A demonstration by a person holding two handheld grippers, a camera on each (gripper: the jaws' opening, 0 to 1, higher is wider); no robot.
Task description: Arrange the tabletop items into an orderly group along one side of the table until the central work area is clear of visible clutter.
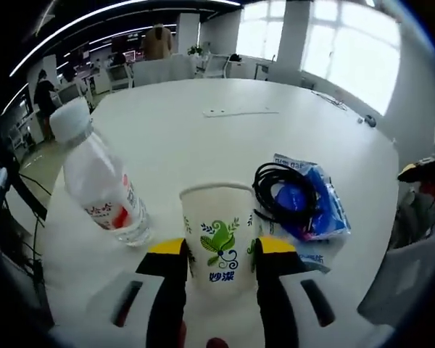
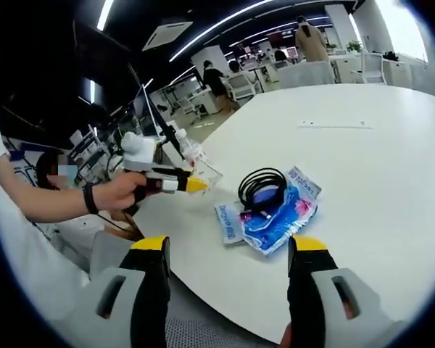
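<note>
A wide white table point(image 1: 203, 138) carries everything, all near its close edge; on it a blue packet point(image 1: 315, 203) lies flat with a coiled black cable point(image 1: 279, 190) on top; left of the packet a clear water bottle point(image 1: 101, 185) leans; between them a paper cup point(image 1: 217, 243) stands upright, the left gripper point(image 1: 219, 257) clamped on its sides; the right gripper point(image 2: 228, 254) hangs with jaws apart, short of the packet.
</note>
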